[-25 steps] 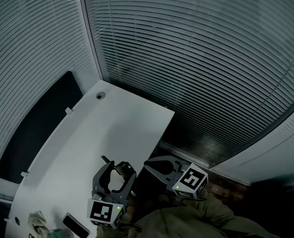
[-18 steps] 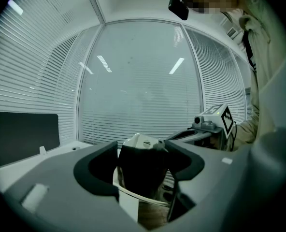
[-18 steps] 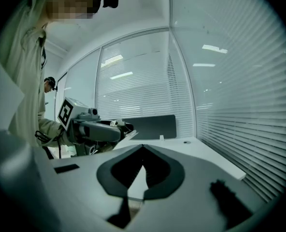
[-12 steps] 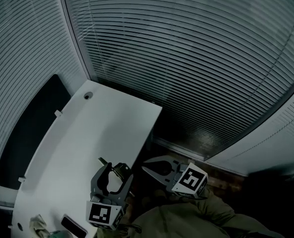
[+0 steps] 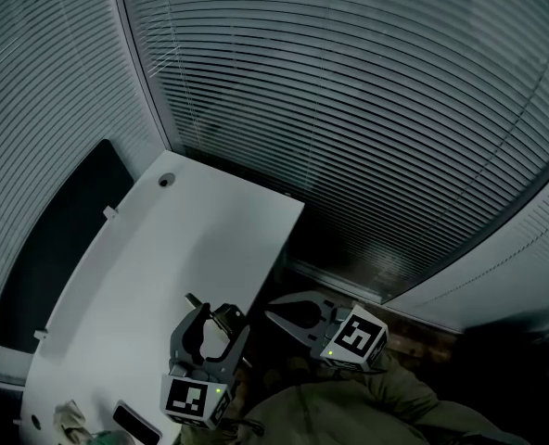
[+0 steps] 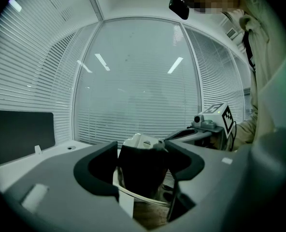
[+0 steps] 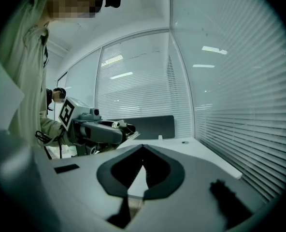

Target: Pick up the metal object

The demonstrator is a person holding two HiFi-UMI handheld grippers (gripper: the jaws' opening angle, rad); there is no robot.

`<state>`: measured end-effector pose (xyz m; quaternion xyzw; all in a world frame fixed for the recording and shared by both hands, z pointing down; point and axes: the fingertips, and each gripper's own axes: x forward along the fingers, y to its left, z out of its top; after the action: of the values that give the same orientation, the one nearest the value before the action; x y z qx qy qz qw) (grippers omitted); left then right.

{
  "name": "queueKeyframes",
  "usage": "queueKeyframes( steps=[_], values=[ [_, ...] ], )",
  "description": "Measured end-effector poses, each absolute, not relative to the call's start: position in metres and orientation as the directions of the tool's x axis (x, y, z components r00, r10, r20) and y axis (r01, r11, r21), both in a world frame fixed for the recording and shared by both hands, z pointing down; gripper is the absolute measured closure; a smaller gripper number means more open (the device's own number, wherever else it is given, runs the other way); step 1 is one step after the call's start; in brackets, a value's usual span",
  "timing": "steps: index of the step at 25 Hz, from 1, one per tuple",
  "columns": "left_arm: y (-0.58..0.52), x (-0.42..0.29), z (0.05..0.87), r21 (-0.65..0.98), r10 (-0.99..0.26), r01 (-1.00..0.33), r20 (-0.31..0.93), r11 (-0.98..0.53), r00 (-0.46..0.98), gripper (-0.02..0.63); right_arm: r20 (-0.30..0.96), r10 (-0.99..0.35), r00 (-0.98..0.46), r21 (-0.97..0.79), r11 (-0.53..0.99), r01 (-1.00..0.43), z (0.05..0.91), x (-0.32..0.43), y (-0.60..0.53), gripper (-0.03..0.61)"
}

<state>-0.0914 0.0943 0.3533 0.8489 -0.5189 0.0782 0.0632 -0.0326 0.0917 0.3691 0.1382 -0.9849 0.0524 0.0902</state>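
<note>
Slatted window blinds (image 5: 367, 109) filled most of the head view and closed the room on two sides. Below them stood a long white desk (image 5: 182, 248), with a dark flat panel (image 5: 52, 239) along its far left side. The desk top was almost bare in the middle.

At the near edge of the desk, the left tool (image 5: 217, 327) pointed nearly level. Its jaws stood wide, but they were not free: in the left gripper view a metal object (image 6: 140, 143) sat between them, with a dark body and a pale shiny top, touching both pads. So this tool was grasping the metal object. Brown floor showed under it, so it seemed to hang clear of the desk top, at the edge.

Just beside it, the right tool (image 7: 142, 151) was clenched with its tips meeting, and nothing was between them; only the desk showed through the gap behind the tips.

Smaller things lay at the near left corner of the desk: a pale crumpled thing (image 5: 70, 415) and a dark flat item (image 5: 134, 422), both too small to name.

In my judgement the pick-up itself was done, and the step in hand was carrying. The next move would call for a steady grip and a level wrist, because the object stood tall between the pads and could tip.
</note>
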Motion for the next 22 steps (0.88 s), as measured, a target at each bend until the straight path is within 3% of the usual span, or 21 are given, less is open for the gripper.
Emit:
queueKeyframes(
  steps=[22],
  values=[
    [0.080,-0.078,0.350,0.019,-0.870,-0.889,0.198,-0.457,0.451,0.307,0.175,-0.269,-0.947,-0.085,0.954,-0.287,0.367,-0.020,0.078,0.578]
  ],
)
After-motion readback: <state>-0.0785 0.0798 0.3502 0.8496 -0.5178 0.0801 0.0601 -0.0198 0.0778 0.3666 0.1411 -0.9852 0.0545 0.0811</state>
